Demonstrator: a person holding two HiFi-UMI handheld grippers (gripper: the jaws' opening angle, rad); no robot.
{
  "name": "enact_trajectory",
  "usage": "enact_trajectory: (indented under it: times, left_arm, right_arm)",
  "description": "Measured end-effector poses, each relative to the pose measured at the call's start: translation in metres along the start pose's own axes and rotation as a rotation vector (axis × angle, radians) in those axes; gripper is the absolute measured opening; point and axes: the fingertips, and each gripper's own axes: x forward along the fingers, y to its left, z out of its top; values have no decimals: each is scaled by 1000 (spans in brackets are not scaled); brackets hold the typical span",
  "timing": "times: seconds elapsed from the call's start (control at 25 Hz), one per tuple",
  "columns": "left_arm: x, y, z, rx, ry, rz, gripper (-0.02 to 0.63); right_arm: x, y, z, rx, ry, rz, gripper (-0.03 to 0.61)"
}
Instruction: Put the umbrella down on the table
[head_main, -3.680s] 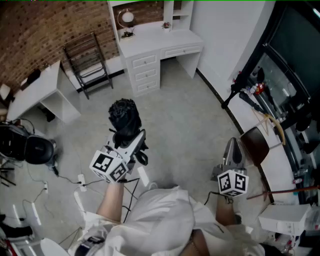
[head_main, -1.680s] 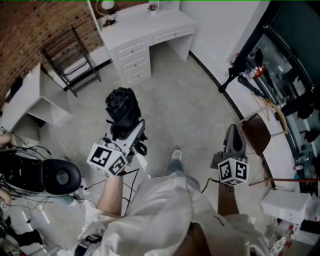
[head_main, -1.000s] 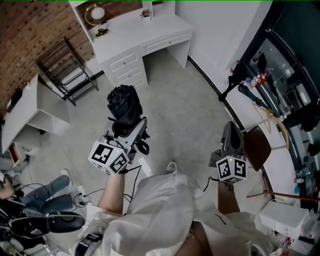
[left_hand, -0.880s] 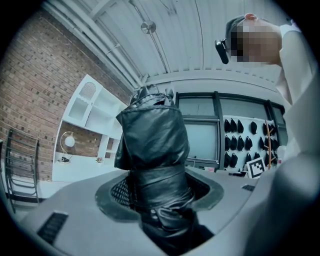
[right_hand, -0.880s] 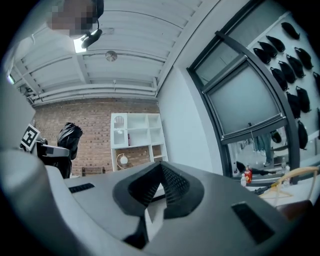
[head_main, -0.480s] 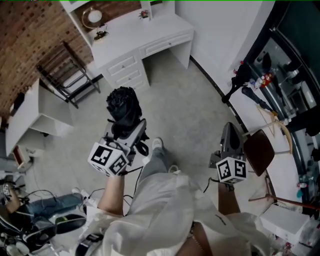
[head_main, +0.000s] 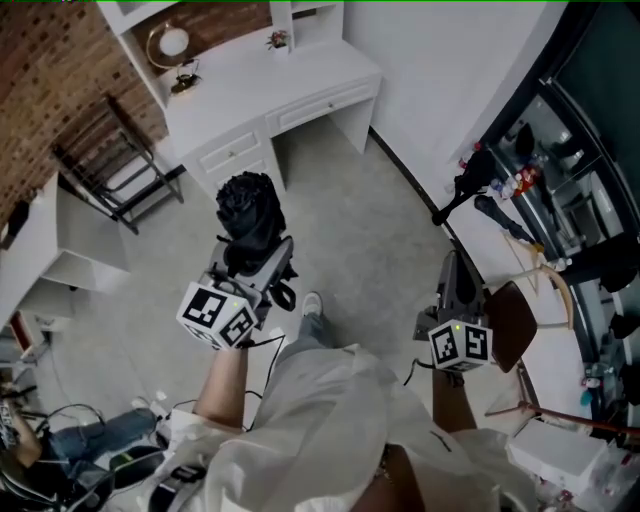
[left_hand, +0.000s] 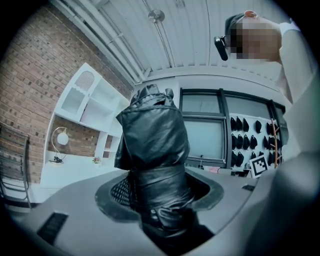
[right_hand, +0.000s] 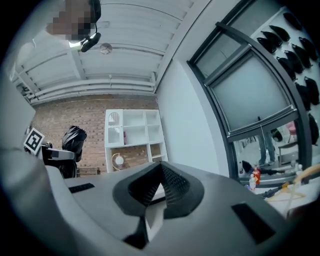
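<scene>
A folded black umbrella (head_main: 250, 215) stands upright between the jaws of my left gripper (head_main: 262, 262), which is shut on its lower part. In the left gripper view the umbrella (left_hand: 152, 150) fills the middle and hides the gap of the left gripper (left_hand: 160, 195). My right gripper (head_main: 455, 268) is level at the right, shut with nothing in it; its jaws meet at the tips in the right gripper view (right_hand: 159, 172). The white desk (head_main: 270, 80) with drawers lies ahead across the floor. From the right gripper view the umbrella (right_hand: 74, 137) shows at the left.
A black folding chair (head_main: 110, 165) stands left of the desk, with a low white table (head_main: 60, 250) nearer. A brown chair (head_main: 510, 310) and a black stand (head_main: 470, 185) are at the right wall. Someone's legs (head_main: 90, 435) and cables lie lower left.
The desk has drawn closer and the floor has slid back as I walk forward. Both grippers keep their pose; the umbrella stays in the left one.
</scene>
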Motion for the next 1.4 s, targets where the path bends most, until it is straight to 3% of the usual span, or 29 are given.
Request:
enact_trajectory:
  times: [0.6, 1.0, 1.4]
  left_arm:
    - [102, 157, 34, -19, 3, -51, 267]
    - [146, 218, 29, -36, 23, -64, 267]
    - [220, 248, 25, -40, 44, -67, 267]
  right_arm:
    - [186, 54, 1, -44, -6, -18, 18]
    - [257, 67, -11, -57, 11, -27, 18]
    - [333, 37, -21, -39, 22, -27, 18]
